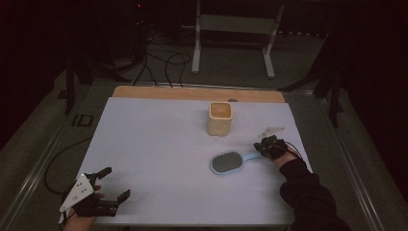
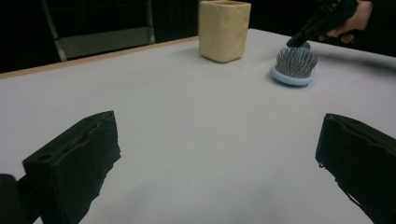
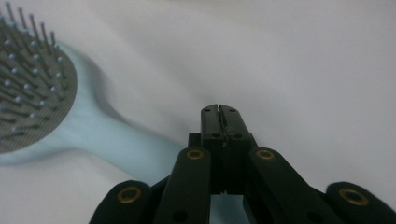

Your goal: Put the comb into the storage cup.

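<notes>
I find no legible text, label, brand, number or sign in any of my views. The cream cup (image 1: 220,118) has plain walls, the light blue hairbrush (image 1: 231,161) carries no marking I can read, and the white table cover (image 1: 159,159) is unprinted.
</notes>
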